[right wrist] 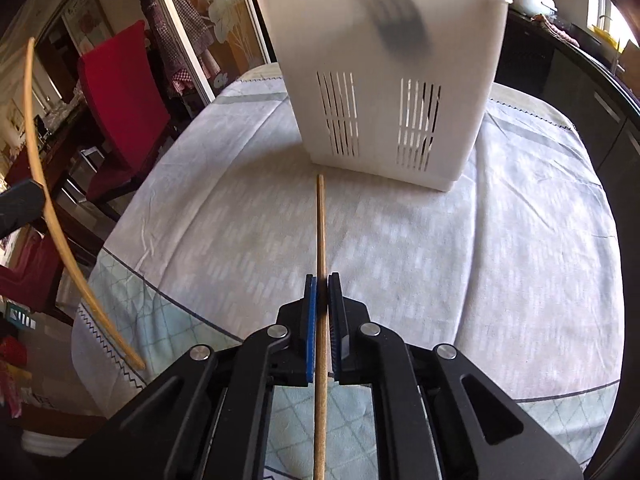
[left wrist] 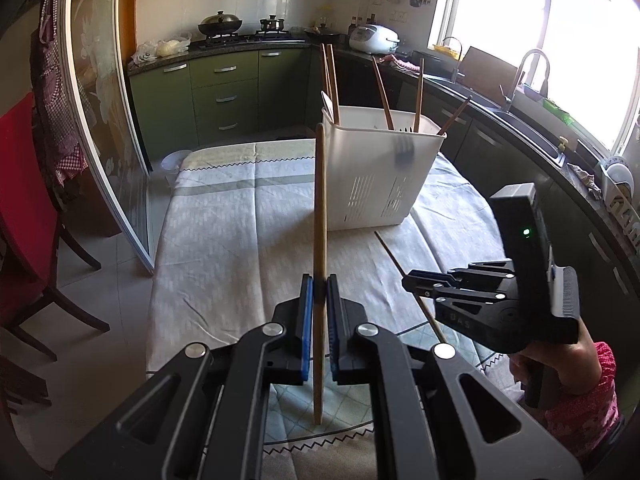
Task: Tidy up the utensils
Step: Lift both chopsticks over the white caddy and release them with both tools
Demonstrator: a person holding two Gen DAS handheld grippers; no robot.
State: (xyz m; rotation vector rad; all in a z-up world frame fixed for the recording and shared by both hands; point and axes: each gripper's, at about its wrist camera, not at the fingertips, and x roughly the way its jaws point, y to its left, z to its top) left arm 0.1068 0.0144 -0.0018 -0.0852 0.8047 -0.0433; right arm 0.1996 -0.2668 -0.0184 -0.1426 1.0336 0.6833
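A white plastic utensil holder (left wrist: 372, 168) stands on the cloth-covered table (left wrist: 240, 216), with several wooden chopsticks upright in it; it also shows in the right wrist view (right wrist: 384, 80). My left gripper (left wrist: 319, 292) is shut on a wooden chopstick (left wrist: 320, 200) held upright, in front of the holder's left corner. My right gripper (right wrist: 322, 292) is shut on another wooden chopstick (right wrist: 321, 232) that points at the holder's base. The right gripper also shows in the left wrist view (left wrist: 420, 282), low over the table. The left chopstick appears curved at the left of the right wrist view (right wrist: 52, 216).
A red chair (left wrist: 24, 216) stands left of the table by a glass sliding door (left wrist: 104, 120). Green kitchen cabinets (left wrist: 224, 88), a stove with a wok, a rice cooker (left wrist: 374, 38) and a sink counter (left wrist: 520, 120) ring the room behind.
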